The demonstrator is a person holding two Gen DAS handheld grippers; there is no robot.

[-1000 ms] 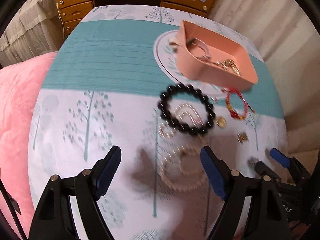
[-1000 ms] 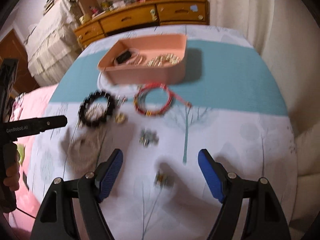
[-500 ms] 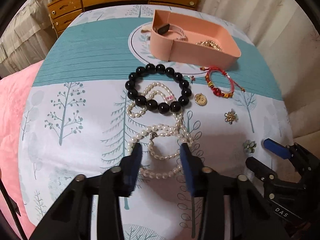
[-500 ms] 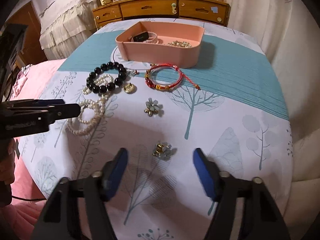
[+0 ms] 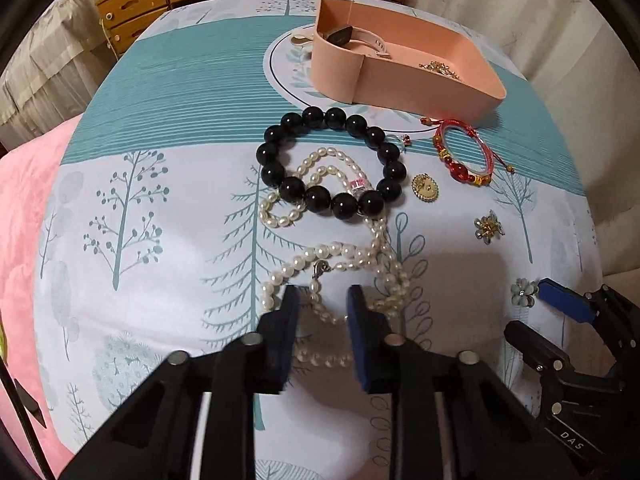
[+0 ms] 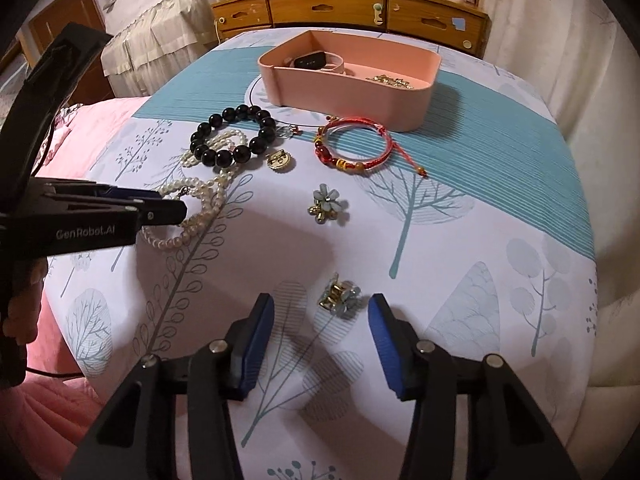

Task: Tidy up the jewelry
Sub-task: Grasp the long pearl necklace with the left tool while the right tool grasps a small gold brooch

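A pink tray (image 5: 400,80) holding a watch and gold chain stands at the far side of the table; it also shows in the right wrist view (image 6: 348,92). A white pearl necklace (image 5: 340,256) lies under a black bead bracelet (image 5: 332,164). My left gripper (image 5: 322,300) is partly open, its jaws on either side of a strand of the pearl necklace. My right gripper (image 6: 320,312) is open around a pale flower brooch (image 6: 340,294) on the cloth. A red cord bracelet (image 6: 352,148), a gold pendant (image 6: 280,159) and a second flower brooch (image 6: 326,202) lie between.
The table has a white and teal tree-print cloth (image 5: 160,200). A pink quilt (image 5: 20,220) lies at the left. A wooden dresser (image 6: 352,8) stands behind the table. A curtain hangs at the right.
My left gripper has narrowed from wide open and moved forward onto the pearl necklace. My right gripper has narrowed and come down around the flower brooch.
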